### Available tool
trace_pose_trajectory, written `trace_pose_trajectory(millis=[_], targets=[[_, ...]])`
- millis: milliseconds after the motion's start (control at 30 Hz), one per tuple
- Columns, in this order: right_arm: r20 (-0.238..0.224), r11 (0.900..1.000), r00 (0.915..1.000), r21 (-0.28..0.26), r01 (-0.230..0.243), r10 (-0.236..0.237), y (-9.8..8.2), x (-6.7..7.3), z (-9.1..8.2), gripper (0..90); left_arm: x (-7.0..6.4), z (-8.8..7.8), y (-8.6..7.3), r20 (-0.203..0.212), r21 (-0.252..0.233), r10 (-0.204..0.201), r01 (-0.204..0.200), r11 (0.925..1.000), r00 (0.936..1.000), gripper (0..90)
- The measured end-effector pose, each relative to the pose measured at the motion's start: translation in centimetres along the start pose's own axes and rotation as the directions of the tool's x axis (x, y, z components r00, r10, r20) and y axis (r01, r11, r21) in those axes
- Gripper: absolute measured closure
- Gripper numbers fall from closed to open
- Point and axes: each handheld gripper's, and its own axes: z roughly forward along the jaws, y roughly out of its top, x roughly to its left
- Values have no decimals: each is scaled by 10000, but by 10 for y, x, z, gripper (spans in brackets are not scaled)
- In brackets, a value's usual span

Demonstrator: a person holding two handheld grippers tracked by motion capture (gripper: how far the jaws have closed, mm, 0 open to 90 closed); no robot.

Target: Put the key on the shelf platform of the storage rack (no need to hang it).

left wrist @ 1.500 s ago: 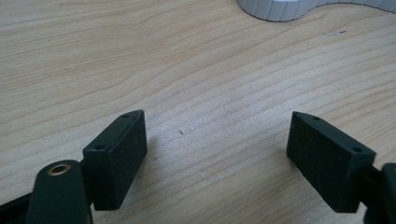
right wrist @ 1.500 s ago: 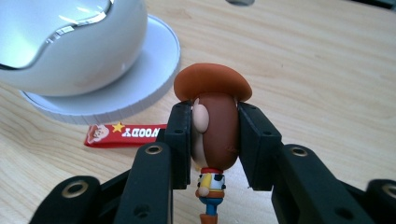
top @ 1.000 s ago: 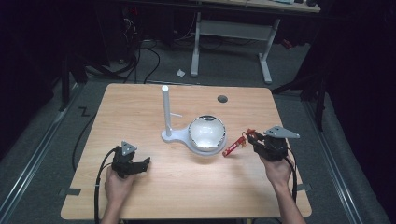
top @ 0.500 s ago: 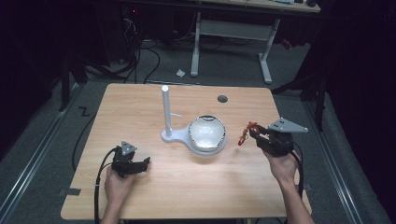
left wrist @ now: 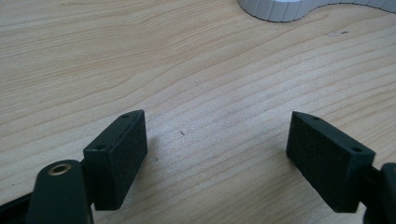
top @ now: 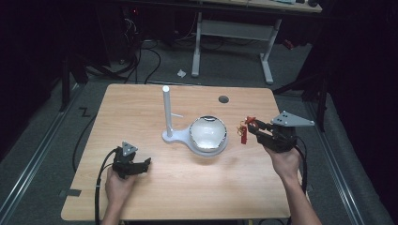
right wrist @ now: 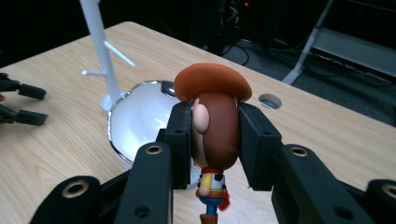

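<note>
Left gripper (top: 141, 165) rests low on the worktop (top: 141, 108) near the front-left edge, jaws spread wide with bare wood between them. It holds nothing, looks parked out of the way. Just ahead of it in the left gripper view is the ribbed edge of the white stand base (left wrist: 280, 9).

Centre: white stand (top: 167, 112) with upright post and small side pegs, and a shiny round bowl (top: 208, 133) beside the base, touching or joined to it. Likely the drop-off spot, judging by the layout.

Right gripper (top: 248, 127) is held above the worktop just right of the bowl, jaws clamped on the head of a small cowboy figurine (right wrist: 212, 135). The pads squeeze both sides of the head under the hat brim, body hanging free below. The head grip keeps it upright for placing.
</note>
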Motion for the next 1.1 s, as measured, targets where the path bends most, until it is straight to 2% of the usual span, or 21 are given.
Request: trace_pose_trajectory(millis=[367,700,867,1100], targets=[[-677,9984,9965,-317,469,-490,26,15,2,679,0,0,0,-1,3,3,-3,10000,10000,209],[-1014,9954,9909,-449,847,-889,44,29,9,679,0,0,0,1,2,3,-3,10000,10000,209],[-1164,9950,9885,-377,924,-962,47,34,16,679,0,0,0,1,4,4,-4,10000,10000,209],[-1427,9939,9837,-119,1093,-1099,47,42,37,679,0,0,0,0,2,4,-4,10000,10000,209]])
